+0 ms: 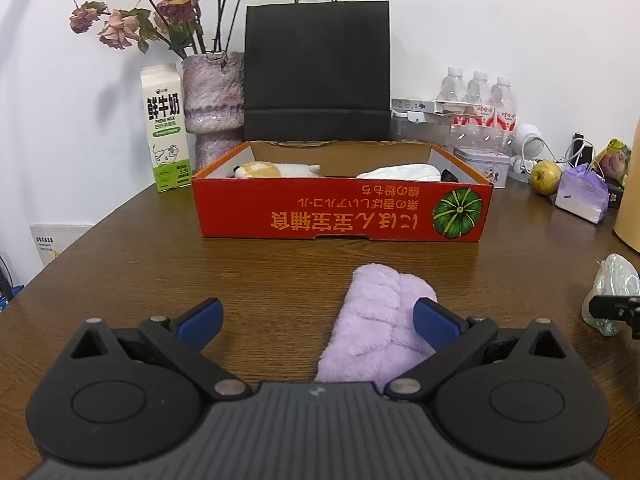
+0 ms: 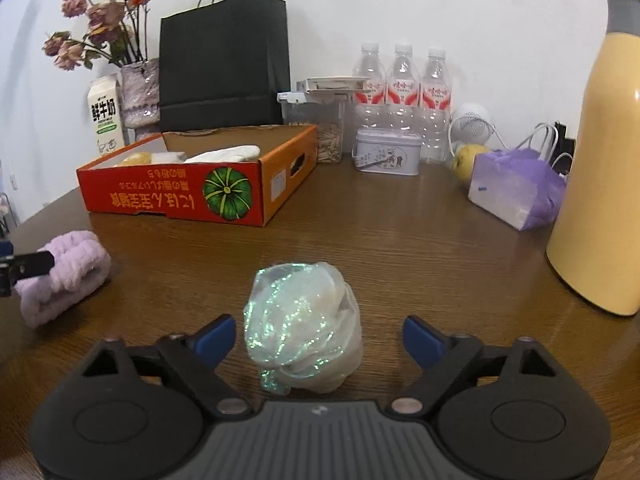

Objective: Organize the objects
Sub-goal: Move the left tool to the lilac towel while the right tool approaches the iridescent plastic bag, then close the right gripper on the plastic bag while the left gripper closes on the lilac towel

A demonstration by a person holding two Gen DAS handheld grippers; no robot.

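Here the right gripper (image 2: 316, 338) stands over the desk (image 2: 400, 240) with its jaws apart around the iridescent shimmery bag (image 2: 302, 324); the left blue pad is just beside the bag's side, the right pad still clear of it, so nothing is clamped yet. The left gripper (image 1: 318, 322) also has its jaws apart, with the rolled lilac towel (image 1: 374, 328) lying under its right pad, off centre toward that side. The red pumpkin box (image 1: 340, 208) sits further back on the desk and already holds a plush toy (image 1: 276, 169) and a white cloth (image 1: 400, 172).

To do this grasp well, the right gripper should probably be centred so both pads meet the bag together, then closed gently low on its bulk, since the thin film will likely crumple and slip. The left gripper should shift toward the towel's middle before closing, so the roll does not unfurl.
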